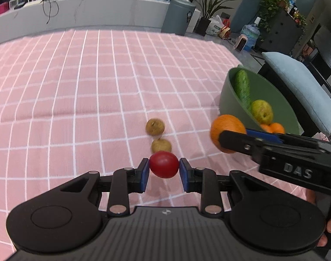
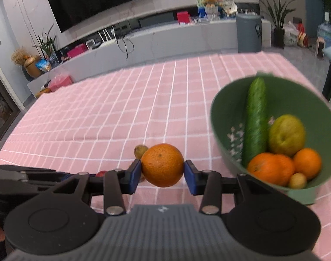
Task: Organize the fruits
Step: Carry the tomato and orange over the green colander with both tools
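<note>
My left gripper [image 1: 163, 167] is shut on a red tomato [image 1: 163, 164] and holds it above the pink checked cloth [image 1: 78, 87]. My right gripper [image 2: 162, 169] is shut on an orange [image 2: 162, 164], held left of the green bowl [image 2: 222, 134]; the orange also shows in the left wrist view [image 1: 227, 128]. The bowl [image 1: 228, 100] holds a cucumber [image 2: 255, 121], a yellow-green pear [image 2: 287, 134], oranges [image 2: 271, 167] and a small yellow fruit [image 2: 297, 180]. Two small brown fruits [image 1: 155, 126] [image 1: 161, 145] lie on the cloth just beyond the tomato.
The cloth-covered table ends at the far side, with a grey counter [image 2: 165, 39] and a grey bin [image 2: 249, 32] behind it. A light blue cushioned chair [image 1: 300, 87] stands to the right of the bowl.
</note>
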`<state>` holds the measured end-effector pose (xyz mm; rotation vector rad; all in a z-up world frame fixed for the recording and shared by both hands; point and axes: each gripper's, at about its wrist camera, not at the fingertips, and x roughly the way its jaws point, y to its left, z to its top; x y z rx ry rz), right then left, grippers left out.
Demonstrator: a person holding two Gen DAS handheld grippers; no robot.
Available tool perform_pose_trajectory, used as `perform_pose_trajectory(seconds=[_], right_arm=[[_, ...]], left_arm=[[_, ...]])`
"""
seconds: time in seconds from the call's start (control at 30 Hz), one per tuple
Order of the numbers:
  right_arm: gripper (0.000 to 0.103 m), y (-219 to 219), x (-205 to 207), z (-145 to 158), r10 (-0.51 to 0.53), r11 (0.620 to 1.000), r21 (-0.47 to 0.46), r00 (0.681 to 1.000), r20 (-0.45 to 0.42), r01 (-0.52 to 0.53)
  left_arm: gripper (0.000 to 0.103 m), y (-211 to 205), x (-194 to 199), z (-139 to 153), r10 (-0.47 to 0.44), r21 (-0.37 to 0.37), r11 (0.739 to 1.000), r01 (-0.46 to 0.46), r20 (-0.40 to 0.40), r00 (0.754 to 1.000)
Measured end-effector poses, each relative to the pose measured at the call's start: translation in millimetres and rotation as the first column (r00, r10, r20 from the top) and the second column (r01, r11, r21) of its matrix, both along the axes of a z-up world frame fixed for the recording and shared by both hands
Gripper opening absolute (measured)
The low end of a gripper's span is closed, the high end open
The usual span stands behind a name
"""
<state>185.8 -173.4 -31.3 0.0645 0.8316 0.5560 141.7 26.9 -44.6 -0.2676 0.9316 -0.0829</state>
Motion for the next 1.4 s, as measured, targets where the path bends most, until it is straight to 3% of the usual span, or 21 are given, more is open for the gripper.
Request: perform_pose_trajectory(seconds=[0.23,0.53,0.93,1.4], right_arm=[[0.040,-37,-6,32,-0.028,0.999,-0.020,0.997,0.078,0.029],[0.040,-89,7,48,-0.088,0.989,-0.103,0.987,0.136,0.102],[0.040,-119,46,30,-0.087,0.965,-0.234,0.987,0.133,0.116],[0.040,-121,79,1,-0.079,0.943,-0.314,0.991,0.108,0.109]], left_arm=[[0.033,-23,11,34,-0.036,-0.037,0.999,0.038,0.062,0.997],[0.033,-78,43,57,-0.134,-0.044,0.989,0.139,0.092,0.987],[0.033,-127,90,31,-0.216,-0.096,0.972,0.216,0.004,0.976],[0.033,-140,106,7,-0.232,-0.065,0.972,0.228,-0.062,0.971]])
